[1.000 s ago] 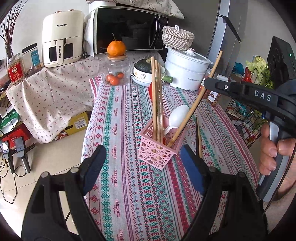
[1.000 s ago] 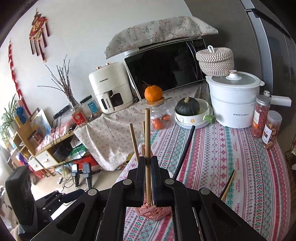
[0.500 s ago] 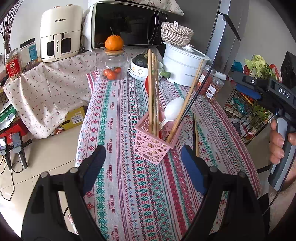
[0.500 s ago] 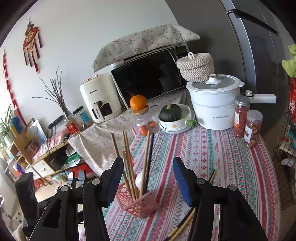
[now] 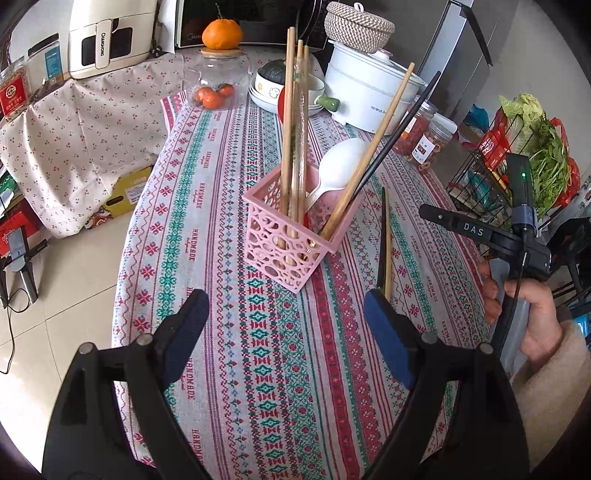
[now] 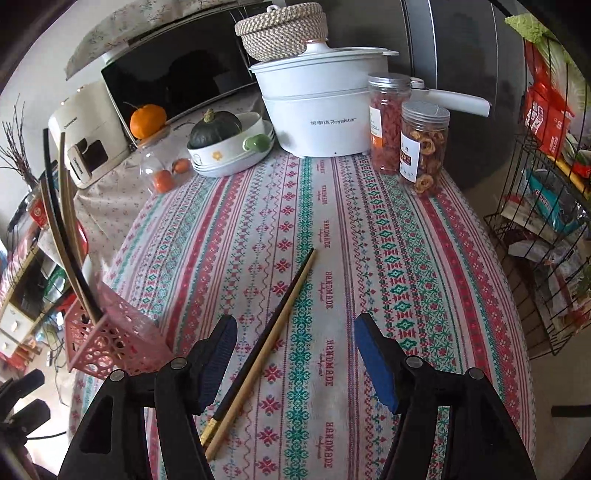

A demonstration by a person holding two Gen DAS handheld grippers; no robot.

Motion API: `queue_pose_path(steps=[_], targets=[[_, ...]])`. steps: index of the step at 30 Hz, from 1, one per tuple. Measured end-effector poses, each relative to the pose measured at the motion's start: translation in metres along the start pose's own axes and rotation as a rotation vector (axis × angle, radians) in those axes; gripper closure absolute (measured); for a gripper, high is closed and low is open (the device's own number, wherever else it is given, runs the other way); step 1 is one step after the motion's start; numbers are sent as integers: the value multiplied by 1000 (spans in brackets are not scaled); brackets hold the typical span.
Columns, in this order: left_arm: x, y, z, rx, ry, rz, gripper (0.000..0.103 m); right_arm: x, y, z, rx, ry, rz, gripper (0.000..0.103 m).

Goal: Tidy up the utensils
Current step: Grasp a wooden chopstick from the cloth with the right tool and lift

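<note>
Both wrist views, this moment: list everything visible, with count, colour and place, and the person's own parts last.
basket: one, pink, mid-table.
chopsticks in basket: several wooden, one black, upright or leaning.
spoon: one, white, in the basket.
loose chopsticks: two, black and wooden, flat on the cloth beside the basket.
tablecloth: one, red-green pattern.
pot: one, white, far end.
jars: two, clear, beside the pot.
squash: one, dark green, in a white dish.
orange: one, on a glass jar.
left hand-held gripper: open, empty.
right hand-held gripper: jaws opening over the loose chopsticks, not gripping.
hand: one, holding the right grip.
</note>
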State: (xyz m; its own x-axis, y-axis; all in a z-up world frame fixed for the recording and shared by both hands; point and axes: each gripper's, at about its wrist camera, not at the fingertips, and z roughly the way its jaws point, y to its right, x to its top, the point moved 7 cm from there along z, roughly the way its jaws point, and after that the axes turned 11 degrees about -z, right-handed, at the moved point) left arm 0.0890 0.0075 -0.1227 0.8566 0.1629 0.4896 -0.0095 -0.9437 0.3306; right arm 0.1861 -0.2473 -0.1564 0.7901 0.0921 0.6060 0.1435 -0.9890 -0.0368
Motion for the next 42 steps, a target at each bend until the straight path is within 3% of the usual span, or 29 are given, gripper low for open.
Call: queue_pose_path(steps=[9, 15, 30, 32, 33, 34, 35, 39, 40, 42], targets=[[-3, 2, 1, 18, -13, 49, 17, -11, 0, 59, -101, -77, -97, 36], [-7, 9, 1, -3, -29, 69, 17, -7, 6, 65, -118, -81, -65, 28], [-9, 14, 0, -17, -30, 77, 17, -4, -9, 68, -130, -161, -56, 30], [-9, 15, -1, -20, -30, 81, 17, -5, -6, 68, -105, -170, -26, 36], [-10, 15, -1, -20, -29, 84, 17, -6, -2, 68, -117, -179, -14, 43], [-10, 15, -1, -18, -27, 88, 17, -7, 1, 68, -154, -193, -30, 57], [-10, 14, -1, -16, -25, 91, 17, -7, 3, 67, -171, -191, -48, 61], [-11, 17, -1, -21, -24, 102, 17, -8, 4, 65, -170, -187, -54, 68], [-12, 19, 0, -23, -23, 109, 17, -8, 2, 64, -165, -189, -63, 79], [-13, 24, -1, -29, -15, 131, 17, -9, 1, 62, -155, -203, -67, 90]])
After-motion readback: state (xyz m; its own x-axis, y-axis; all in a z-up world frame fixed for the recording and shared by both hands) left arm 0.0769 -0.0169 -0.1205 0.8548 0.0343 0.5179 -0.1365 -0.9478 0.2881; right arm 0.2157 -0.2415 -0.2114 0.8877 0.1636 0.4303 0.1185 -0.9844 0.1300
